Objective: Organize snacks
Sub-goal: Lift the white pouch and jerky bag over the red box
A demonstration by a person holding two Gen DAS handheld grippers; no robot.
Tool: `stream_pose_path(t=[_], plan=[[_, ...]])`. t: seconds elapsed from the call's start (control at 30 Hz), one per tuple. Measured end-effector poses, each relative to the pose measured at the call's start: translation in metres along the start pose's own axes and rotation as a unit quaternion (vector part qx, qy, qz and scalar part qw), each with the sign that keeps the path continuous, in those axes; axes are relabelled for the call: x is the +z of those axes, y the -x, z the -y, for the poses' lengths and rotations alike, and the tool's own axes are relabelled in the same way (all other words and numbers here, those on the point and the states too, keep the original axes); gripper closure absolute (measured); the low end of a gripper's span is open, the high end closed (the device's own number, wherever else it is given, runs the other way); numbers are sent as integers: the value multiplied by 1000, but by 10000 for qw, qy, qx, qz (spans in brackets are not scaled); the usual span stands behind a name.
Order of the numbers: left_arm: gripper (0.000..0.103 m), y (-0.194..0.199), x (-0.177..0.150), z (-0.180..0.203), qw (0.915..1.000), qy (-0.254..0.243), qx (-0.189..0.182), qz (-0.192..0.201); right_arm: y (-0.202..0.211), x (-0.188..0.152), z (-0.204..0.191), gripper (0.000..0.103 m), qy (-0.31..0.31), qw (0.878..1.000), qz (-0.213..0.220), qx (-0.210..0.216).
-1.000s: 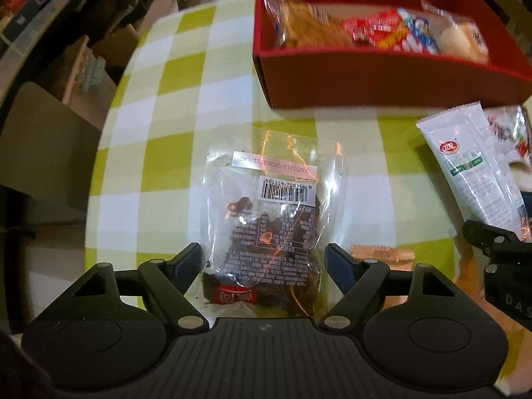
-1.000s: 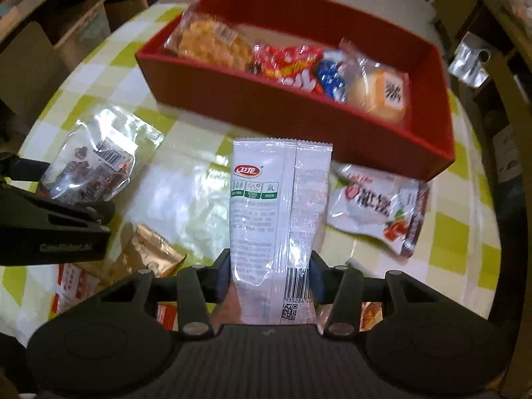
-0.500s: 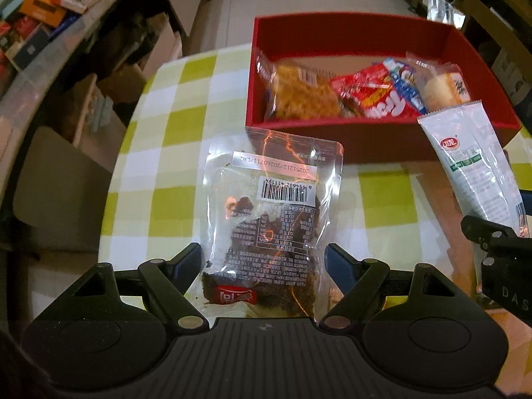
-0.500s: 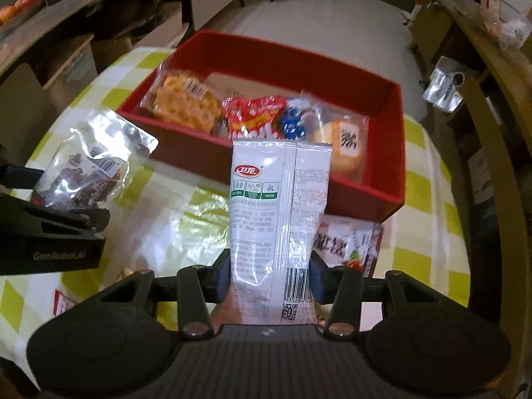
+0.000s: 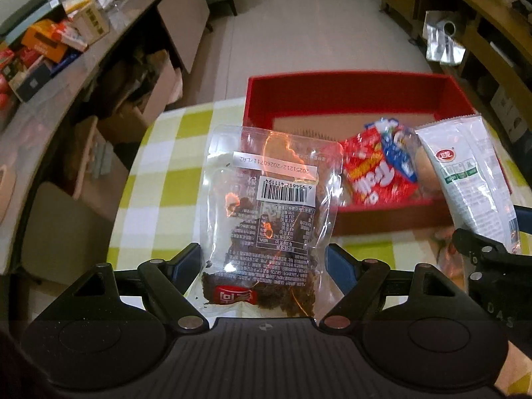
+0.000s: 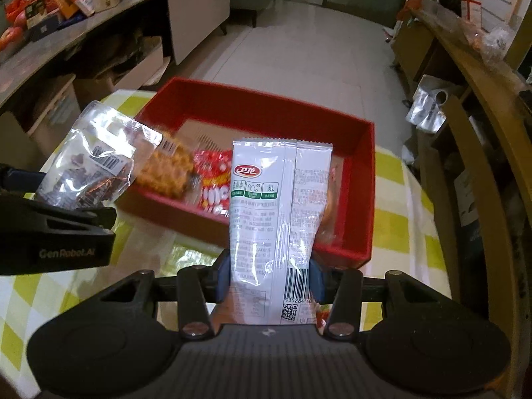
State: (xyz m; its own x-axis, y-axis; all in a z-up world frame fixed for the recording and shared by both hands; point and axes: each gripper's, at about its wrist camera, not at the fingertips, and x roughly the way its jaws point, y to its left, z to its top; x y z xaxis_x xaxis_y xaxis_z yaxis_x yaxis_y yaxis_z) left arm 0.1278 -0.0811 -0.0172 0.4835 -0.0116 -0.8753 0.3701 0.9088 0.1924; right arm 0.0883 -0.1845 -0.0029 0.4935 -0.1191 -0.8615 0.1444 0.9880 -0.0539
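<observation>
Left wrist view: two snack bags were held up near a red box.
The checked table lay under the red box, which held snacks. The left gripper pinched a clear bag of dark snack. On the right, the right gripper squeezed a white packet.

Box half free, front crowded

Far half of the red box lies bare; snack packets crowd its near wall.

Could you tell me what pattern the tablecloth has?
The tablecloth is checked in yellow-green and white, clearest in the left wrist view.
</observation>
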Motion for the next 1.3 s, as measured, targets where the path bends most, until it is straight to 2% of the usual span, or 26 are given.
stream_pose_path(t=[0.17, 0.6, 1.0, 1.3], plan=[[18, -1, 15, 5, 9998, -36, 111, 162, -3, 13, 5, 49, -29, 9999, 130, -81], [18, -21, 53, 14, 9995, 52, 177, 243, -22, 42, 18, 49, -151, 9995, 251, -130], [18, -51, 75, 19, 9997, 130, 166, 120, -57, 60, 37, 49, -351, 9991, 163, -168], [17, -69, 82, 23, 9999, 158, 67, -19, -71, 73, 35, 49, -370, 9991, 197, -62]])
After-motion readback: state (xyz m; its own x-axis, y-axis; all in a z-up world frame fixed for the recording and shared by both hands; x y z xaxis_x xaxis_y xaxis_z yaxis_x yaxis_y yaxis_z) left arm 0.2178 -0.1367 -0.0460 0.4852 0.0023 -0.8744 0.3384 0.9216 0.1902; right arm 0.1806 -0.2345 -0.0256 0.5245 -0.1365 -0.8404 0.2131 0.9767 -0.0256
